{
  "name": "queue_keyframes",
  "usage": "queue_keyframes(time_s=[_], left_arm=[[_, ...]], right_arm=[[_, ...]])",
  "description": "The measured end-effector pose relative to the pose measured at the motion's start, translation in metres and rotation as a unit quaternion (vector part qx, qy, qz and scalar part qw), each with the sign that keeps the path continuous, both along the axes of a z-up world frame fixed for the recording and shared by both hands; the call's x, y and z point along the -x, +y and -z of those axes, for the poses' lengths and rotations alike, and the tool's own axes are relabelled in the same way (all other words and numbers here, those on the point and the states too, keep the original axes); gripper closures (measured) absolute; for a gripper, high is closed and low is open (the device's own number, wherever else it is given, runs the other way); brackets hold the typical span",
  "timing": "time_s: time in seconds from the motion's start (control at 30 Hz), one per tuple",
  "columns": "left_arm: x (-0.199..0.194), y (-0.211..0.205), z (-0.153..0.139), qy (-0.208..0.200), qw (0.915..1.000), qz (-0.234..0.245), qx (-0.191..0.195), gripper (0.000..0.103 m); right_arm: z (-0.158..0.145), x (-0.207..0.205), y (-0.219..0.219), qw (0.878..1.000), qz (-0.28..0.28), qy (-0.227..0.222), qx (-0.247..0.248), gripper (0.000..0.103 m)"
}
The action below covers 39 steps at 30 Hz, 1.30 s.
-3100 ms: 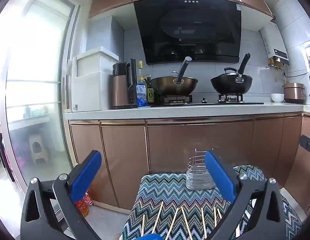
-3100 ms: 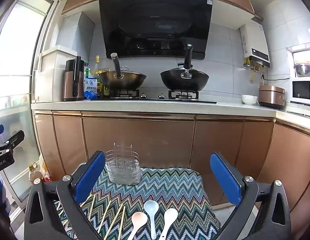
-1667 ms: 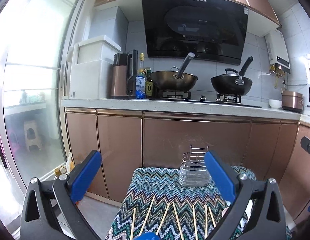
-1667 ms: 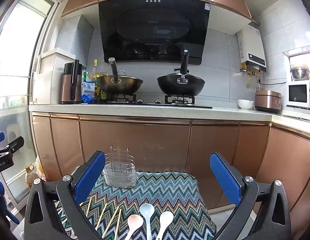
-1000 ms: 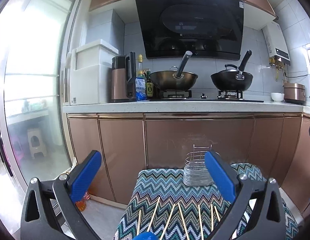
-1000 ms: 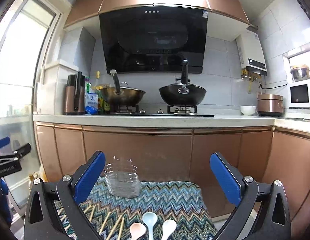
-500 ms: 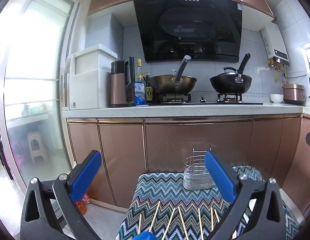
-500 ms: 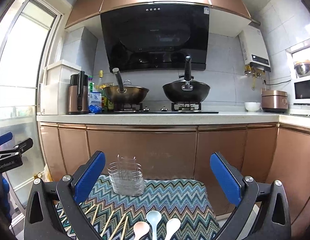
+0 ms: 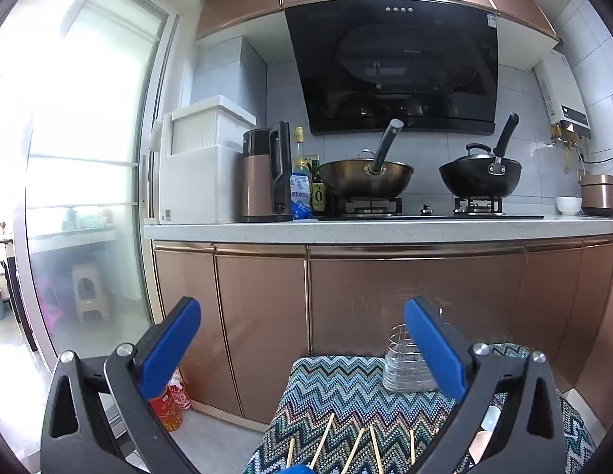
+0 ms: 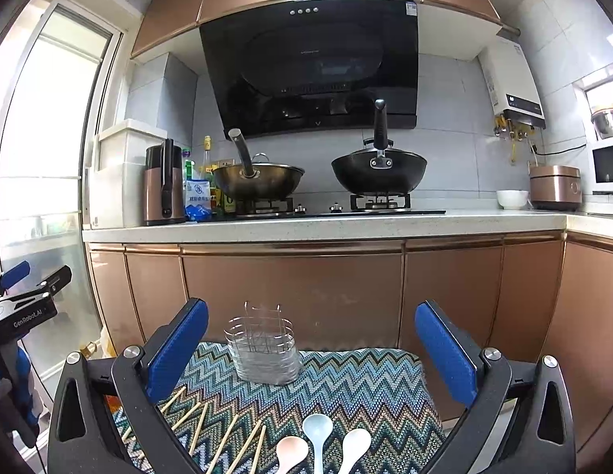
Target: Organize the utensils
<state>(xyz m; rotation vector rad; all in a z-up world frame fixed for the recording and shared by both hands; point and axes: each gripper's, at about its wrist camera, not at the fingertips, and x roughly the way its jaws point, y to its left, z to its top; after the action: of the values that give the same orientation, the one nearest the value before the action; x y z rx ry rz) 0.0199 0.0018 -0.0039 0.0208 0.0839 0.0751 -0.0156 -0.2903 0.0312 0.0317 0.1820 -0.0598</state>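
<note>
A wire utensil holder stands at the far end of a small table covered by a zigzag cloth; it also shows in the left wrist view. Several wooden chopsticks lie on the cloth's near left, also in the left wrist view. Three spoons, pink, pale blue and white, lie near the front. My right gripper is open and empty above the spoons. My left gripper is open and empty above the chopsticks; it shows at the far left of the right wrist view.
Copper-fronted kitchen cabinets stand just behind the table, under a counter with two woks, a kettle and bottles. A glass sliding door is at the left. An oil bottle stands on the floor left of the table.
Both views have shifted slightly; the left view drifted left and down, so the holder sits farther right behind the right finger. Both grippers stay open and the utensils have not moved.
</note>
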Motion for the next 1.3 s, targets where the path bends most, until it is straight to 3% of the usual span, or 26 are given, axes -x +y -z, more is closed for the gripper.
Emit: queue_keyframes(time_s=[0.5,0.8,1.1,1.3], left_arm=[[-0.036,0.009,0.023,0.07,0.9971,0.02,0.023,0.0],[-0.049,0.032,0.021,0.095,0.9925,0.037,0.067,0.0],[-0.082,0.038,0.082,0.252,0.9574,0.086,0.111,0.0],[-0.091,0.022,0.138,0.345,0.9225,0.119,0.125,0.0]], right_arm=[[0.024,-0.021,-0.022,0.999,0.005,0.047,-0.007,0.0],[0.024,-0.025,-0.035,0.999,0.011,0.048,-0.005,0.0],[0.06,-0.042,-0.048,0.991,-0.001,0.136,0.001,0.003],[0.096,-0.054,-0.065,0.979,-0.01,0.204,-0.016,0.013]])
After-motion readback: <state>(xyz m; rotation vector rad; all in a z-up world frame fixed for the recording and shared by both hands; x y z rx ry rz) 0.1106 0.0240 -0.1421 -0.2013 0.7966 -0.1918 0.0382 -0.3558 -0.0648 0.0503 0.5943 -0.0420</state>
